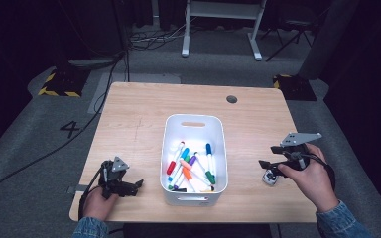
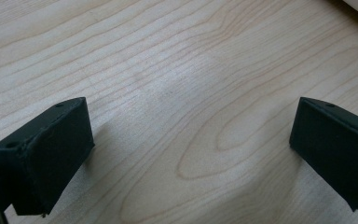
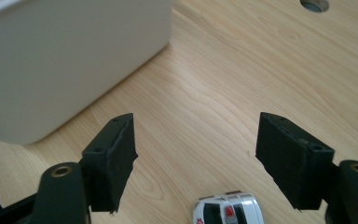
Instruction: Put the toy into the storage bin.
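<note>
Right gripper (image 1: 269,159) sits at about 4 o'clock on the table (image 1: 129,124), jaws wide apart, nothing between the pads. Toy car (image 1: 269,177), white with dark windows and a red roof light, rests on the wood just beside and below the right gripper; in the right gripper view the toy car (image 3: 227,209) shows at 6 o'clock, low between the two jaws but not touched by either. So no grip on it.

Left gripper (image 1: 138,184) is at about 8 o'clock on the table, low over bare wood, jaws also apart and empty; in the left gripper view there is wood grain between them and a sliver of the bin at 1 o'clock.

White bin (image 1: 220,148) stands at table centre, full of coloured markers (image 1: 191,168). The car is outside it, off its right wall, near but apart. Cable hole (image 1: 231,99) at 1 o'clock, far edge.

Step in hand, my read: right gripper hovers over the car with tongs spread, either lining up a pick or freshly clear of it; can't tell which from the frames.

If it's a pick, next move needs: lower the jaws so the pads straddle the car body across its narrow width, then close. The car has wheels and may roll away on a one-sided touch, so both pads should meet it together.
</note>
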A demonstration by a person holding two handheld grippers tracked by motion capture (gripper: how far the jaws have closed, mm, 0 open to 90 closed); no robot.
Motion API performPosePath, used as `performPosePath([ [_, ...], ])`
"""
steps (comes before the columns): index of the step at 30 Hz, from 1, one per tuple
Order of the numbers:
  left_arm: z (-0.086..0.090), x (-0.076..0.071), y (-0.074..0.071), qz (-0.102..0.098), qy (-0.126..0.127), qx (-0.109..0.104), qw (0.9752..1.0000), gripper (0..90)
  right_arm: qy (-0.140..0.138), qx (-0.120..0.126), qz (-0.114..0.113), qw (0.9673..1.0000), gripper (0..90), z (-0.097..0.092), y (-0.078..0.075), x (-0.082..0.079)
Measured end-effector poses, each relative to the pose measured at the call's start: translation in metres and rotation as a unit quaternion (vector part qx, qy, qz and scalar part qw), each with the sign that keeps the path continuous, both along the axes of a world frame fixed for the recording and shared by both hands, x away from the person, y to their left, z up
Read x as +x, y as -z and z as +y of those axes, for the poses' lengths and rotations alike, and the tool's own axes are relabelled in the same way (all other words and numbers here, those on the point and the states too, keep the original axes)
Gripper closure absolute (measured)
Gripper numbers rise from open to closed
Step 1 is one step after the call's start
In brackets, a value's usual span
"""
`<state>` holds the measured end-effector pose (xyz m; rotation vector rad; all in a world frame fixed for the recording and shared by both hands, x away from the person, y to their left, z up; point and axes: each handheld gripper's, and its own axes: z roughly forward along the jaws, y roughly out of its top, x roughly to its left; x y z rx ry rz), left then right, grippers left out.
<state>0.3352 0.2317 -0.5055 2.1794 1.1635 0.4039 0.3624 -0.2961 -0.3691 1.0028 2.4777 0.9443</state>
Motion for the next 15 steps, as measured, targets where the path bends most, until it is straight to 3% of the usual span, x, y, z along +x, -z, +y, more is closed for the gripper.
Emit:
performPosePath([
  [5,0.0,0.0,0.0,0.0,0.0,0.0,1.0,0.0,0.016,0.002,0.028,0.9995,29.0,-0.013,0.016,0.004],
  [15,0.0,0.0,0.0,0.0,0.0,0.0,1.0,0.0,0.032,-0.02,0.052,0.9979,25.1,-0.037,0.057,0.016],
])
